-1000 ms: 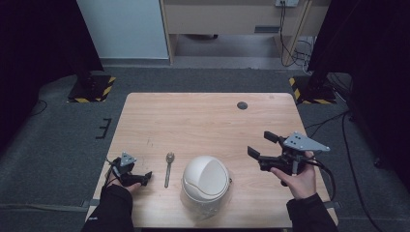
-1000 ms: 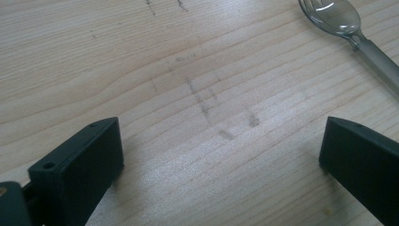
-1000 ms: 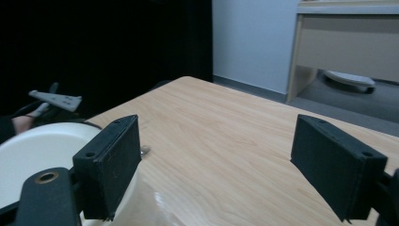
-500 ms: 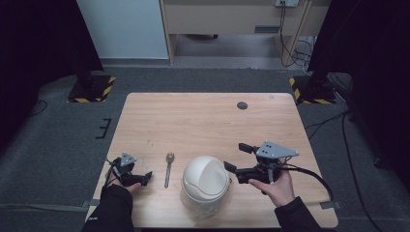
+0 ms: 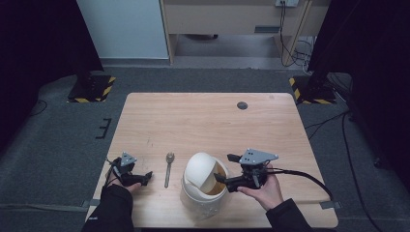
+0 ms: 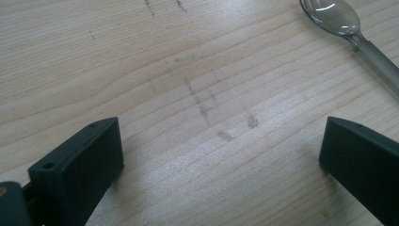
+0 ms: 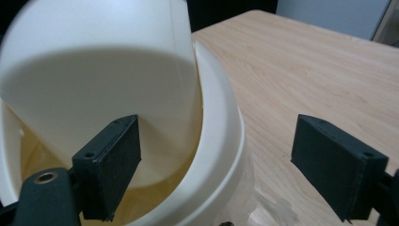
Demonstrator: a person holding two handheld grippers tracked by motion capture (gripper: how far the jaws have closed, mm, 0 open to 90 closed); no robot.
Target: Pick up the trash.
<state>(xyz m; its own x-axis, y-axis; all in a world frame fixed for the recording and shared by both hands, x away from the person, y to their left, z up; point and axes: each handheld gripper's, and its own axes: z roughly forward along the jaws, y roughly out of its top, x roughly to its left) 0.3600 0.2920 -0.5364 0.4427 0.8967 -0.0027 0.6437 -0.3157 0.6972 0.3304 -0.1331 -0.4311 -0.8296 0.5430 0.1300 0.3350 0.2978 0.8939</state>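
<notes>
A white bin (image 5: 200, 200) with a domed swing lid (image 5: 199, 170) stands near the table's front edge. The lid is tilted and shows a yellowish inside. My right gripper (image 5: 224, 168) is open at the bin's right side. In the right gripper view its jaws (image 7: 216, 160) straddle the bin rim (image 7: 228, 136): one jaw sits inside against the tilted lid (image 7: 103, 70), the other hangs outside over the wood. A metal spoon (image 5: 168, 169) lies left of the bin. My left gripper (image 5: 143, 178) rests open on the table, left of the spoon (image 6: 357, 33), with bare wood between its jaws (image 6: 219, 160).
The wooden table (image 5: 208, 121) has a small black round insert (image 5: 242, 105) near its far edge. A black cable (image 5: 309, 176) trails right from my right gripper. Hazard-striped stand feet (image 5: 92, 89) sit on the grey floor beyond the table's far corners.
My right gripper has moved left from the table's right side up to the bin. The lid, level before, now stands tilted open. The left gripper and spoon have stayed put.
</notes>
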